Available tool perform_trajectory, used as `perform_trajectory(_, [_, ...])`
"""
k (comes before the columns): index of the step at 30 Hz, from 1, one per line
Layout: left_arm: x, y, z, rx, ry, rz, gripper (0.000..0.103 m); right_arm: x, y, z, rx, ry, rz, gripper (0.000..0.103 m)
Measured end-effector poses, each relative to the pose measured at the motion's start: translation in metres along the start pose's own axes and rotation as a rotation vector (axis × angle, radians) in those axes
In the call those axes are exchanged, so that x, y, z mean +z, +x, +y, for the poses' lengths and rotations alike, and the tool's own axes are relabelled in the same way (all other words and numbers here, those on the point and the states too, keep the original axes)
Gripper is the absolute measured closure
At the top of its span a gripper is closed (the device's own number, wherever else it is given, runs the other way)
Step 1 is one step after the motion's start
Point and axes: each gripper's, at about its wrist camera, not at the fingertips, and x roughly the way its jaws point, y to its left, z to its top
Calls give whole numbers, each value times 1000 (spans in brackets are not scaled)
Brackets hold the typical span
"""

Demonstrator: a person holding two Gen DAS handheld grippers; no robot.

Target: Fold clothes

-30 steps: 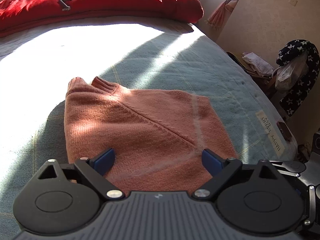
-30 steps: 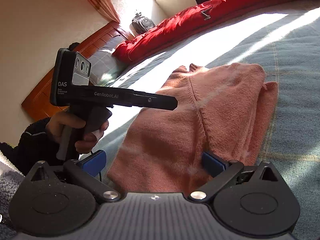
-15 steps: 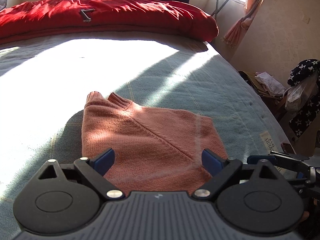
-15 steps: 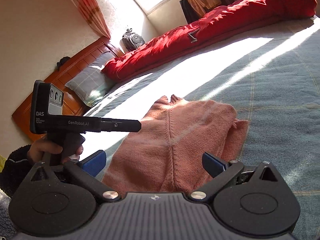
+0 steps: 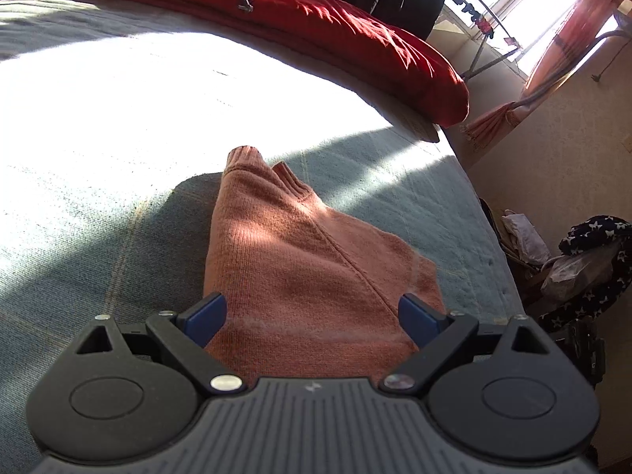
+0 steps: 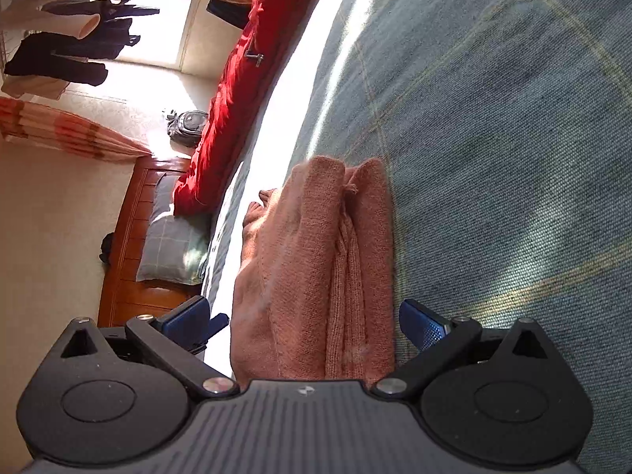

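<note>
A salmon-pink knit sweater (image 5: pixel 300 260) lies folded on the blue-grey bedspread (image 5: pixel 98 245), its ribbed cuffs pointing away from me. My left gripper (image 5: pixel 312 318) hovers at the sweater's near edge, open, blue pads either side of the fabric with nothing clamped. In the right wrist view the camera is rolled sideways; the folded sweater (image 6: pixel 316 260) shows its stacked layers edge-on. My right gripper (image 6: pixel 304 322) stands open astride that near end, grasping nothing. A blue tip of the other tool shows by its left finger.
A red duvet (image 5: pixel 316 23) lies along the far side of the bed. Beyond the bed's right edge sit a star-patterned cloth (image 5: pixel 592 245) and clutter on the floor. A wooden headboard (image 6: pixel 130 245) and checked pillow (image 6: pixel 173 237) are at the bed's head.
Both grippers have pulled back and tilted; the right camera has rolled about a quarter turn. The left tool and hand have dropped almost out of the right view. The sweater lies as before.
</note>
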Motion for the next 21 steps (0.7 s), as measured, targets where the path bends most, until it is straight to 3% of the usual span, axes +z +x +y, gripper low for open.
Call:
perform_trajectory(9, [-4, 3, 31, -100, -126, -8, 9, 11, 43, 15, -57, -14, 85, 0])
perform_trajectory(13, [-3, 4, 36, -116, -115, 5, 9, 12, 59, 26, -103, -62, 122, 0])
perform_trajectory(18, [-4, 7, 45, -120, -99, 30, 9, 5, 55, 17, -37, -93, 110, 0])
perform_trajectory(21, [-4, 11, 50, -130, -95, 47, 9, -2, 55, 20, -54, -112, 96, 0])
